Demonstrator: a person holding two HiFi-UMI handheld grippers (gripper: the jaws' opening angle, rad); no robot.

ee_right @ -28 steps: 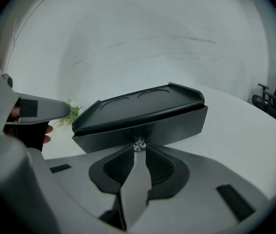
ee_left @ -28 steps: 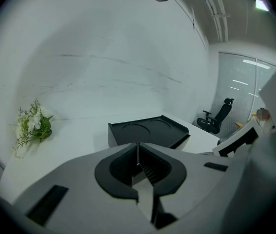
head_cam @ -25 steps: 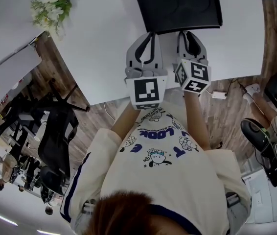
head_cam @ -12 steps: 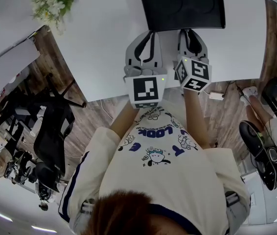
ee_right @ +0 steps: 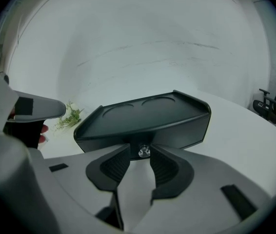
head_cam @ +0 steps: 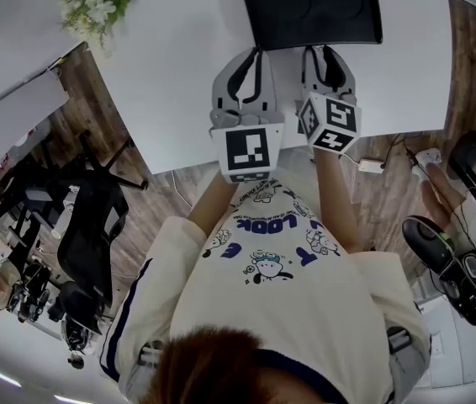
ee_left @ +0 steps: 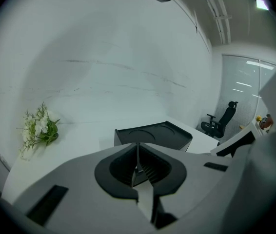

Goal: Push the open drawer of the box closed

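R hand-held gripper: jaws apart, empty, tips either side of small drawer knob. Prob lined up to shove drawer front in.
L hand-held gripper: jaws pressed together, nothing btwn. Idles alongside, facing black box on white tabletop.
How far drawer sticks out: can't tell.
Flowers at far L.
Shirt print reads "LOOK". Marker cube: pattern only, no text.
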